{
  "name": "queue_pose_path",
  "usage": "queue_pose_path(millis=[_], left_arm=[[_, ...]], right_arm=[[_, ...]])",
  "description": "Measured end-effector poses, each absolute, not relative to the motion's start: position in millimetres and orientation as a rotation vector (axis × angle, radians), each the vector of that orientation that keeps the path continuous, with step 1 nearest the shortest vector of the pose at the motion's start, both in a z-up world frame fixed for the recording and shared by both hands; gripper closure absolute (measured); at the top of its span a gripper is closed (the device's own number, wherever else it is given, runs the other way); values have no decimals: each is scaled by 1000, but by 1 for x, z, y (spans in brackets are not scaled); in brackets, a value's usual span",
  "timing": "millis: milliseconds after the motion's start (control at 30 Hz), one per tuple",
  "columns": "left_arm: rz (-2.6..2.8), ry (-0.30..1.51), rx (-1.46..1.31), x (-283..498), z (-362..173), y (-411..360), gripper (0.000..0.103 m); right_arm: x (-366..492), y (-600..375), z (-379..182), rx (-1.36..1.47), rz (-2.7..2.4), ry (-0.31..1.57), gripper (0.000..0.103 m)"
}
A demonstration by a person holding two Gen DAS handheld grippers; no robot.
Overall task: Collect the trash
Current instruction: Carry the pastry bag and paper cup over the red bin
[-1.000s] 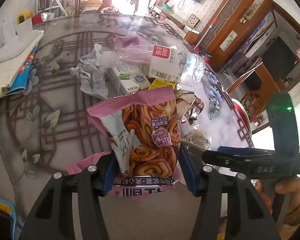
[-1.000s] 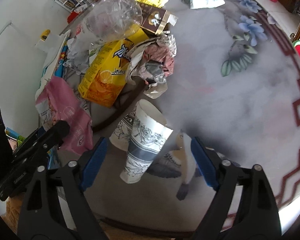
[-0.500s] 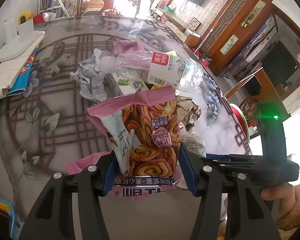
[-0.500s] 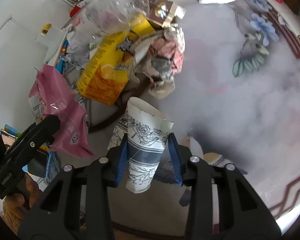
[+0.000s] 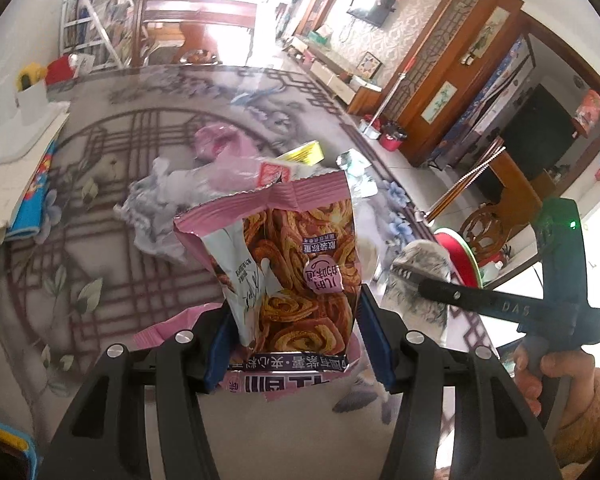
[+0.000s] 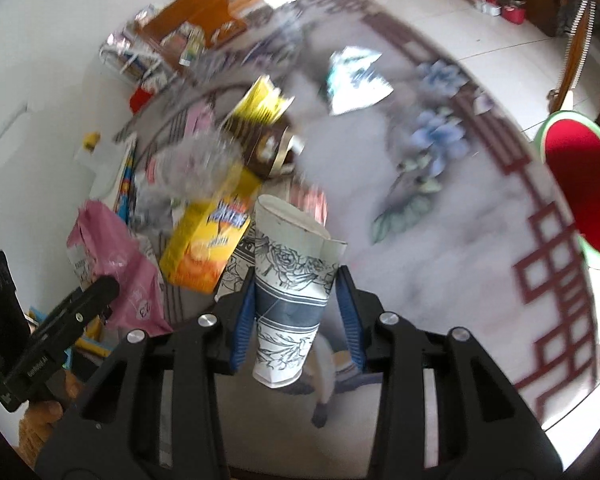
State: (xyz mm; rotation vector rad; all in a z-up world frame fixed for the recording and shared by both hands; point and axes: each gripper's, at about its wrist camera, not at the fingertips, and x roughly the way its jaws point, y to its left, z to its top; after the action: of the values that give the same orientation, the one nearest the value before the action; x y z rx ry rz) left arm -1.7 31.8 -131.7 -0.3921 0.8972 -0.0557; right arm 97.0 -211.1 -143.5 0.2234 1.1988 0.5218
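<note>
Between the blue pads of the left gripper (image 5: 294, 344), at the near edge of the left wrist view, a pink snack bag (image 5: 290, 276) stands upright, the jaws clamped on its lower part. Beyond it on the patterned table (image 5: 100, 264) lie crumpled paper (image 5: 156, 216), a clear plastic bottle (image 5: 236, 176) and a yellow wrapper (image 5: 304, 154). To the right, a person's hand (image 5: 540, 372) holds the right gripper's handle. At the near centre of the right wrist view, the right gripper (image 6: 296, 316) grips a paper cup (image 6: 292, 300) printed with flowers, its mouth pointing away; the jaws have just been closing on it and press its sides. Left of the cup lie a yellow juice carton (image 6: 208, 248) and the pink bag, and farther off a brown-and-yellow wrapper (image 6: 264, 128). A red bin (image 6: 584, 192) with a green rim stands past the table's right edge.
</note>
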Motion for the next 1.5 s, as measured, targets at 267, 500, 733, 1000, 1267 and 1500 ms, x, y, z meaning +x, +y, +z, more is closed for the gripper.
queue_pose_path(millis=[267,500,733,1000,1267,1500], left_arm=[[-124,875,-368,15,-120,5,50],[-183,862,-344,32,-110,-18,50],[-221,871,-335,48,-110,-40,50],[-255,890,-320,65,-113,-68,50],[-293,905,-295,89,-113,-102,50],[-331,914,-277,110,-112,-139,50]], right_arm=[[108,-242,-134,282,450,1154,65],[110,-269,-133,317,404,1144,65],[113,-296,-133,345,363,1140,65],[122,-329,-134,371,326,1138,65],[136,-369,-134,402,287,1127,65],[151,-410,-137,433,238,1123,65]])
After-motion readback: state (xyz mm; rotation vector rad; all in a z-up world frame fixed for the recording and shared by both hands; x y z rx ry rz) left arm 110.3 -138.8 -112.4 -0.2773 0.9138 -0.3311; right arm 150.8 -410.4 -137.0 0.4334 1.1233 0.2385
